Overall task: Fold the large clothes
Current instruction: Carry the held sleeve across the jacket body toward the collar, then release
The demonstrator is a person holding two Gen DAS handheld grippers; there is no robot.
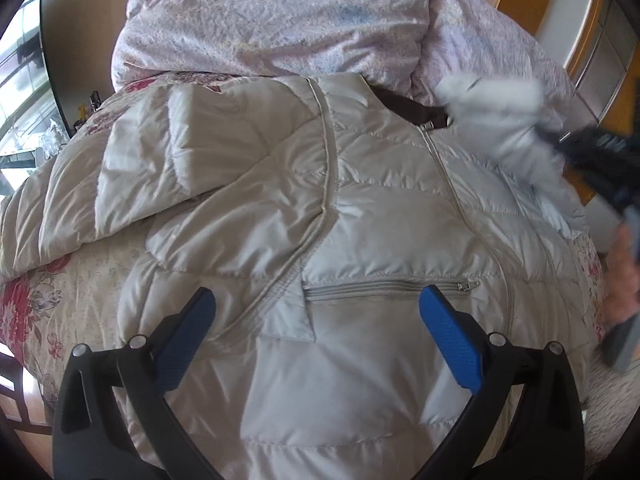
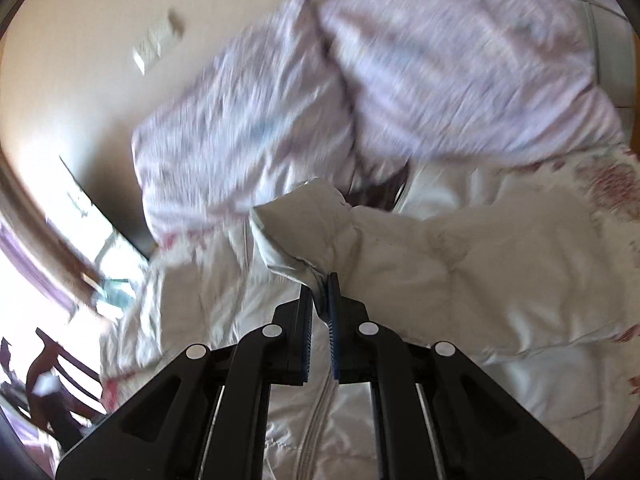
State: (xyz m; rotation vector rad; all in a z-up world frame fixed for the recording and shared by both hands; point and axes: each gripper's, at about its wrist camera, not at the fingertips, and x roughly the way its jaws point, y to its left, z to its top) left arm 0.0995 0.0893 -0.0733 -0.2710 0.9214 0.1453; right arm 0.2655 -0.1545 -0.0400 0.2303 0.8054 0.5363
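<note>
A pale grey quilted puffer jacket (image 1: 360, 200) lies front-up on a floral bedspread (image 1: 60, 300), its left sleeve (image 1: 168, 152) folded in across the chest. My left gripper (image 1: 316, 300) is open and empty, just above the jacket's lower front near the pocket zipper (image 1: 384, 286). My right gripper (image 2: 320, 300) is shut on the jacket's right sleeve (image 2: 440, 264) near its cuff (image 2: 304, 216) and holds it lifted over the jacket body. In the left wrist view the right gripper (image 1: 592, 152) and the lifted sleeve (image 1: 500, 108) appear blurred at the upper right.
Two lilac patterned pillows (image 1: 272, 20) (image 2: 460, 72) lie at the head of the bed, just past the jacket collar. A window (image 1: 20, 80) is at the left. A cream wall with a switch plate (image 2: 156, 44) and wooden furniture (image 1: 592, 40) stand behind.
</note>
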